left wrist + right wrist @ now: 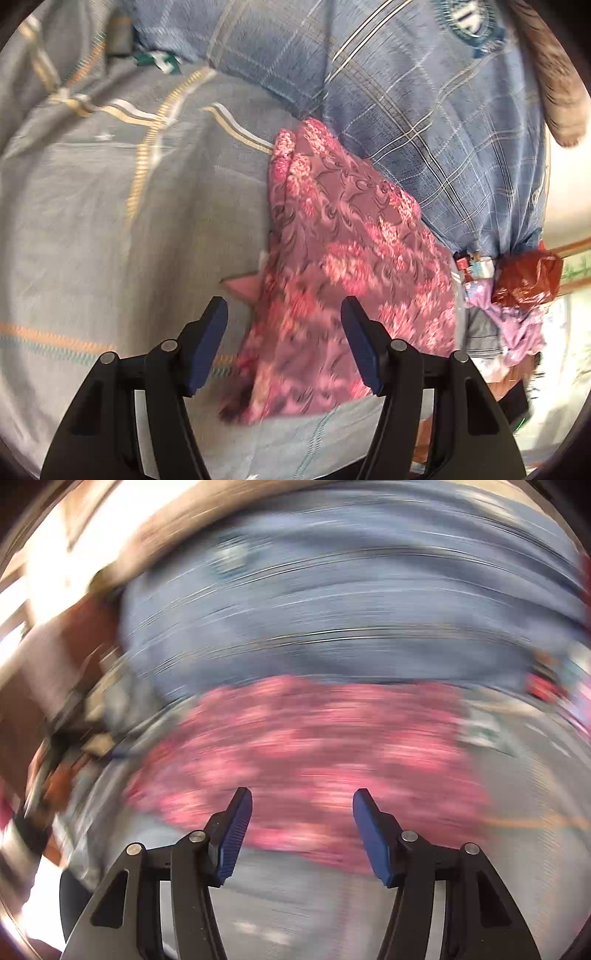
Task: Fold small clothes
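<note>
A pink floral cloth (332, 258) lies folded on the grey bedsheet (110, 221), running from the middle toward the lower centre. My left gripper (284, 314) is open and empty, its blue pads over the cloth's near end. In the right wrist view, heavily motion-blurred, the same pink cloth (303, 753) spreads across the middle. My right gripper (303, 805) is open and empty just above its near edge.
A large blue plaid fabric (424, 110) lies behind and beside the pink cloth; it also shows blurred in the right wrist view (351, 609). A red plastic bag (524, 280) and lilac cloth (517, 328) sit at the right.
</note>
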